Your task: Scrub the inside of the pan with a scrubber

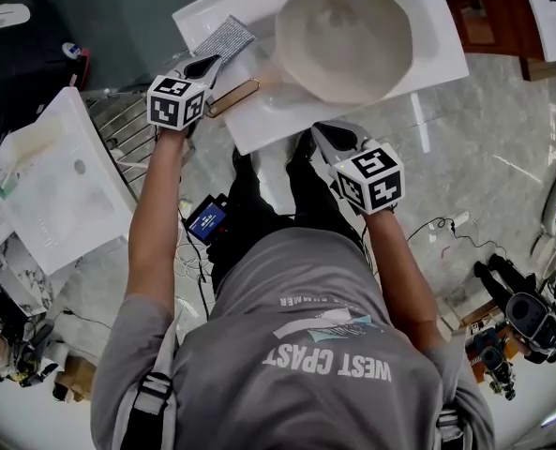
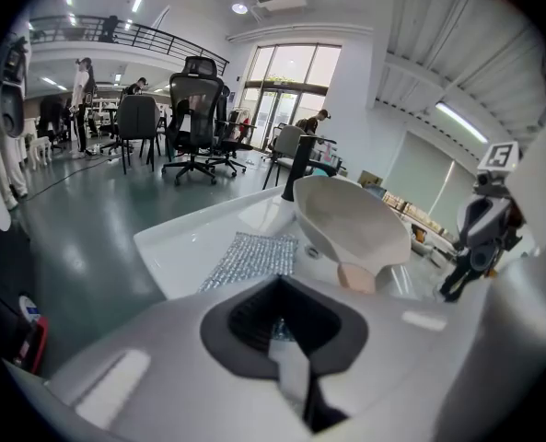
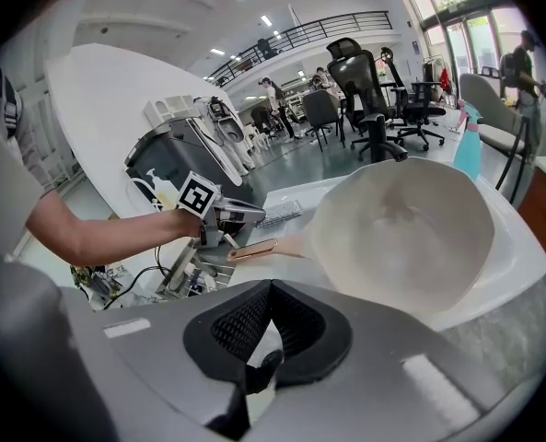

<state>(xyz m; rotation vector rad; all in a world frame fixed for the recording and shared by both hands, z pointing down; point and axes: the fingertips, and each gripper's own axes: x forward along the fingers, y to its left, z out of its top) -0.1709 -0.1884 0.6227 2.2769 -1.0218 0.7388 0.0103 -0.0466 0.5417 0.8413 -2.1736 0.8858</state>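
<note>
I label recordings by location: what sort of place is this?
Probably an open office or lab hall, not a home kitchen: rolling office chairs stand on a shiny floor, a railed upper gallery runs above, and the white sink unit with the pan stands on that floor.

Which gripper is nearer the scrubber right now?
The left gripper: its tips sit right beside the scrubber, near the pan's handle. The right gripper hangs back, off the counter's front edge.

A white worktop carries the pan and the scrubber.
</note>
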